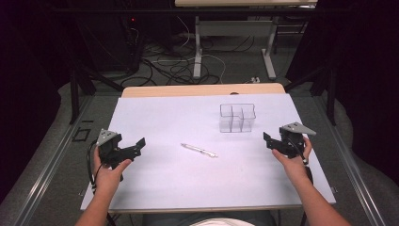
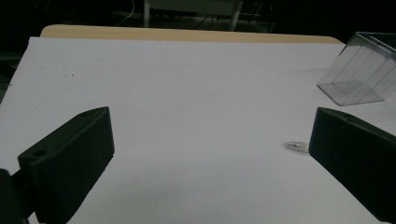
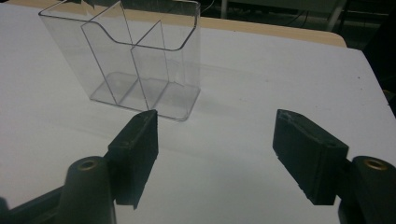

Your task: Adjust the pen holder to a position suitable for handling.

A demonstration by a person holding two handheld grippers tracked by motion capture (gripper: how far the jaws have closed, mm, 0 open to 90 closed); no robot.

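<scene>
Nearest the person, 2 hands come in over the front edge of the counter (image 1: 155,188), each holding a tool. The left tool (image 1: 139,144) hovers at the left side of the white sheet with its jaws spread wide and nothing between them; the right tool (image 1: 266,138) hovers at the right side, jaws also apart though less widely (empty as well).

Between the 2, near the middle of the sheet, lies a pen (image 1: 199,150), flat on its side and slanted, its tip just showing beside a jaw in the left gripper view (image 2: 295,145). It looks light, thin and stiff, with a smooth barrel that is likely to roll or slip away if nudged from one side. Judged from here, the safest hold is across the middle of the barrel, jaws coming down either side of it so it stays level when lifted.

Farther back and to the right stands a clear plastic organiser (image 1: 237,117) with 3 compartments (image 3: 140,60), upright and empty, close ahead of the right tool and well apart from the pen. Its thin walls look light enough to slide if bumped.
</scene>
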